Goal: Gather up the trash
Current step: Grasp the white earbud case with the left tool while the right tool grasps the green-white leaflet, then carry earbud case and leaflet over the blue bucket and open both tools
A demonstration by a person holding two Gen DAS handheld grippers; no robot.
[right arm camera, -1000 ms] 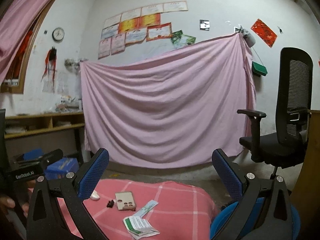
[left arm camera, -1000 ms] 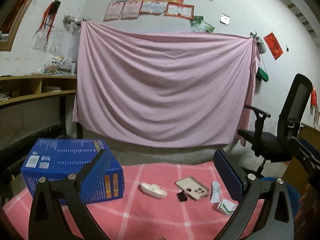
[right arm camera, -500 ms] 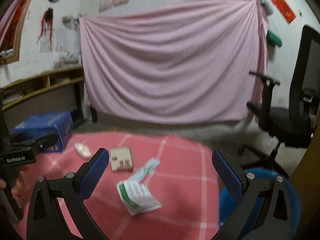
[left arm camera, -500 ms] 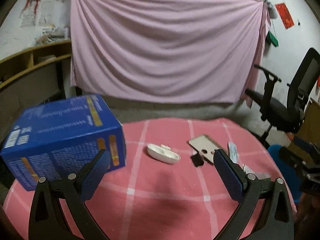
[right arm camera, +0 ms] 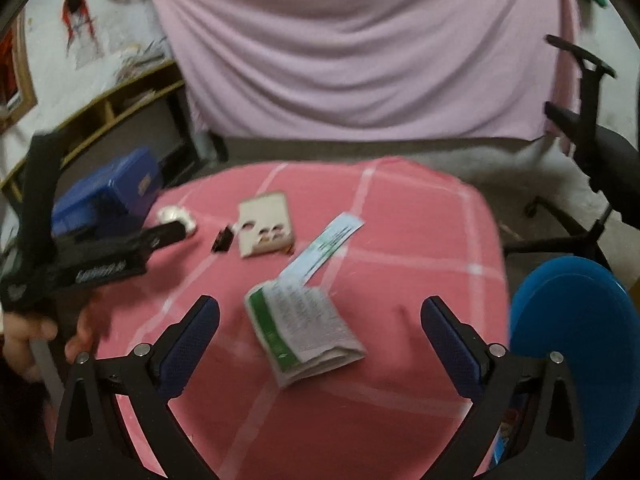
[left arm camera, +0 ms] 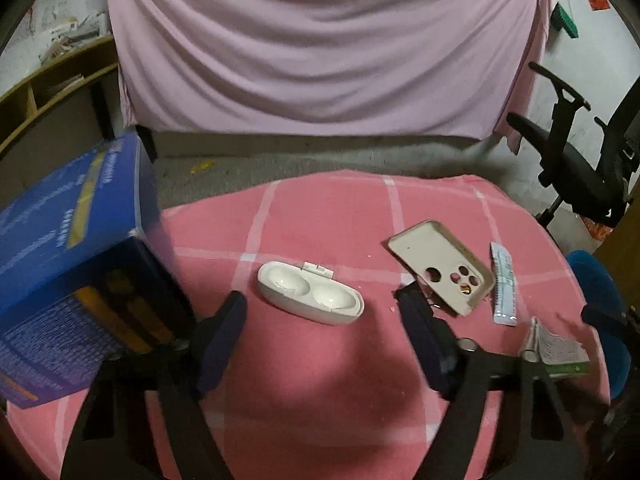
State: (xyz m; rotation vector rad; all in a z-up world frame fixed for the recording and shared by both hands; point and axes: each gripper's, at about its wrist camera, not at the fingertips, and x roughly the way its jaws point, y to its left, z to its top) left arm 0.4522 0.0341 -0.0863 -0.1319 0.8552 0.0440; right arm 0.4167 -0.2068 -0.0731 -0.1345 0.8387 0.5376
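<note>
The left gripper (left arm camera: 322,312) hangs over the pink checked surface (left arm camera: 320,216) with its blue-padded fingers (left arm camera: 218,344) spread wide and holding nothing. Just beyond them lies a white earbud case (left arm camera: 310,293), lid open. To its right rests a beige phone case (left arm camera: 442,266), camera holes up, with a narrow white sachet (left arm camera: 503,289) just beside it and a folded green-and-white leaflet (left arm camera: 558,354) nearer. A blue box (left arm camera: 76,256) stands at the left.

Far ahead of me a pink sheet (left arm camera: 320,48) drapes the white wall (left arm camera: 592,52). Wooden shelves (left arm camera: 52,88) stand far left, a black chair (left arm camera: 576,160) right, grey floor (left arm camera: 280,160) between.
</note>
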